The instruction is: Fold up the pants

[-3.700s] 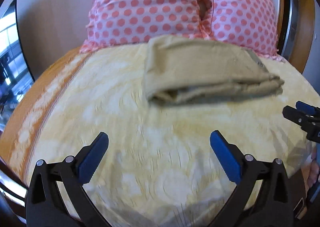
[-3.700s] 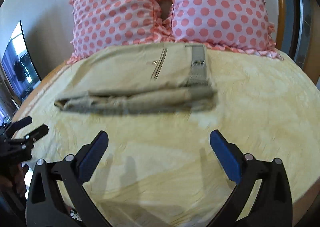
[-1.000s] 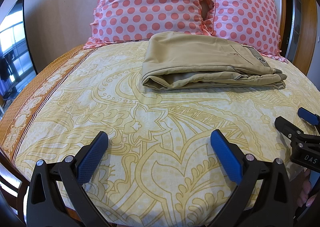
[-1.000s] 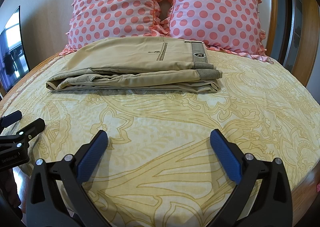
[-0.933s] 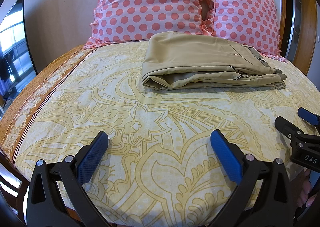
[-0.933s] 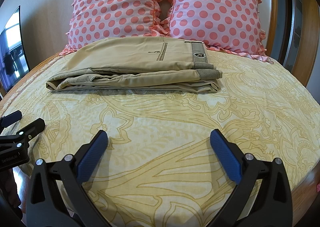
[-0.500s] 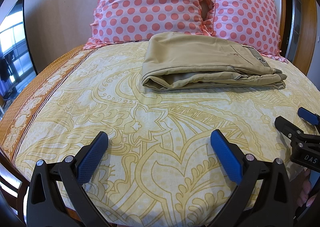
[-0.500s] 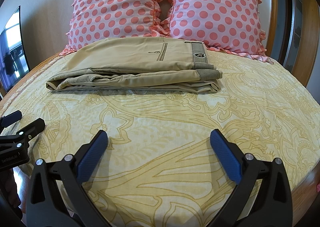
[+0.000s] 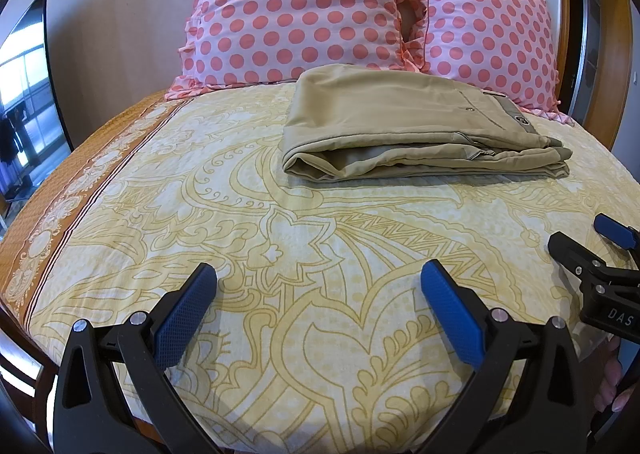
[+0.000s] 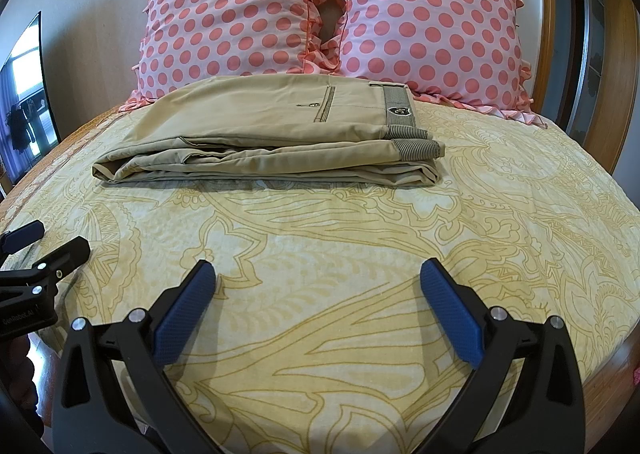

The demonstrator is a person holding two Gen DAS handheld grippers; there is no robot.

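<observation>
Folded khaki cotton pants point(image 9: 404, 134) look soft, light and floppy; I'd pinch the thick striped waistband point(image 10: 416, 148) corner. Both left tongs point(image 9: 318, 310) and right tongs point(image 10: 318, 308) gape wide, empty.

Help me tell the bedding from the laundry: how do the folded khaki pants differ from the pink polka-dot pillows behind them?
The folded khaki pants are plain tan; the pink polka-dot pillows carry coral dots and ruffled edges. The pants lie flat in a thin layered stack, while the pillows stand propped upright and puffy. The pants are a single item with a striped waistband; the pillows are a pair, side by side. Both rest on the yellow patterned bedspread.
</observation>
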